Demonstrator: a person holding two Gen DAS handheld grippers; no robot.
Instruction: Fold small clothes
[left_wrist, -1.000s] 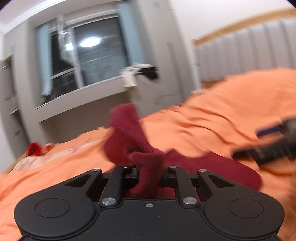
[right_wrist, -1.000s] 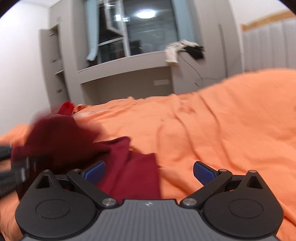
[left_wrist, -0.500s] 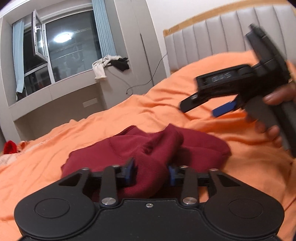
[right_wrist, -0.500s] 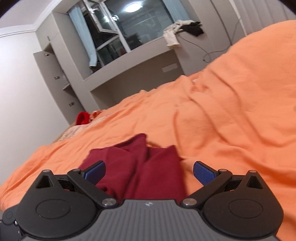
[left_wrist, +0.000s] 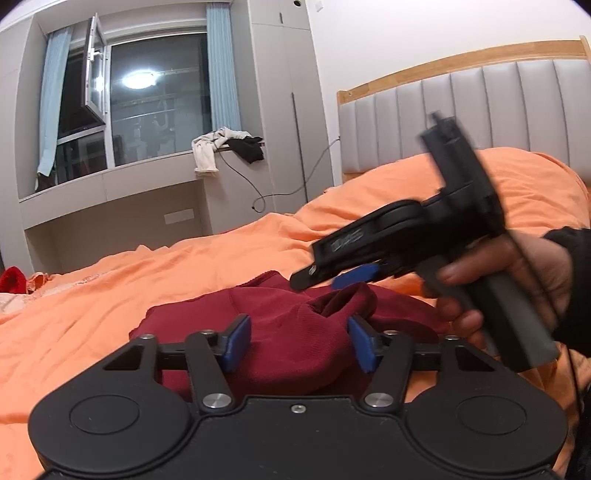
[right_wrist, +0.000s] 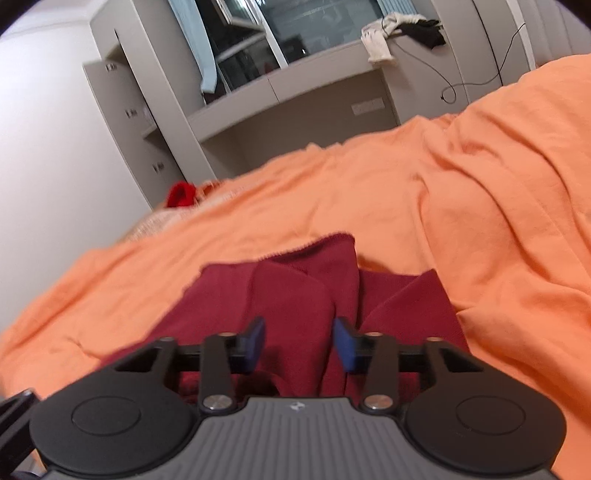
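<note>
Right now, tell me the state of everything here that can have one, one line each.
left gripper: open, pads either side of a raised bunch of cloth
right gripper: partly open, over the cloth
dark red garment: loosely folded and rumpled on the bed
orange bedspread: spread out, wrinkled
window sash: swung open
clothes on the sill: draped over the edge, unfolded

Right gripper (right_wrist: 299, 339) seen at lower centre, blue pads (right_wrist: 255, 338) parted, not clamped. Dark red garment (right_wrist: 306, 291) bunched between them, laid on orange bedspread (right_wrist: 480, 206).
</note>
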